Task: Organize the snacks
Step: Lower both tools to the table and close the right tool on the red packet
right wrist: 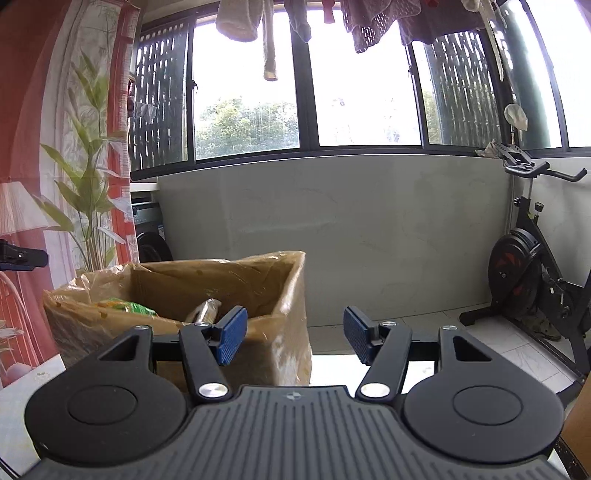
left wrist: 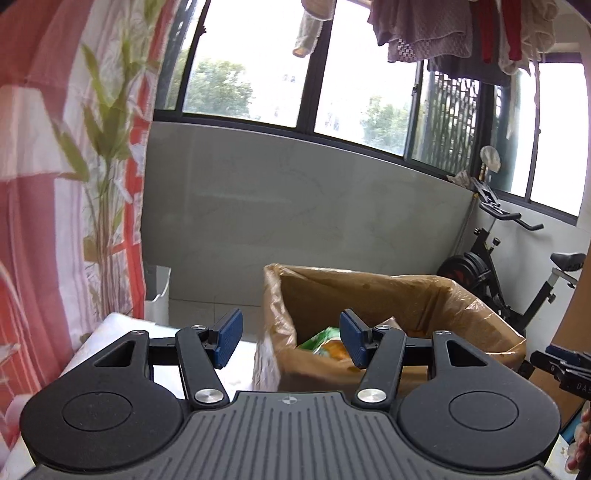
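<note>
Both grippers hung above a white table (left wrist: 122, 325) with their jaws apart and nothing between the blue pads. The left gripper (left wrist: 291, 338) pointed at a box (left wrist: 369, 295) lined with a brown plastic bag and standing at the table's far edge; its right pad (left wrist: 352, 339) overlapped the box's open top in view, while the left pad (left wrist: 229, 338) sat over bare tabletop beside the box's left wall. A green-and-orange snack packet (left wrist: 327, 343) lay inside the box, just left of the right pad and beyond the jaws, not between them as far as the view showed. From the right wrist camera, the right gripper (right wrist: 295, 339) faced mostly past the box (right wrist: 221, 280), which stood to its left; the left pad (right wrist: 231, 334) crossed the box's front wall, and the right pad (right wrist: 356, 338) stood over the table's far edge with floor tiles behind. The same green packet (right wrist: 125, 306) rested at the box's left side, and a pale wrapped snack (right wrist: 205, 312) leaned up just left of the left pad, both well outside the gap. A red curtain (right wrist: 29, 147) hung at left, an exercise bike (right wrist: 532, 266) stood at right, and laundry (right wrist: 369, 22) hung before the windows.
</note>
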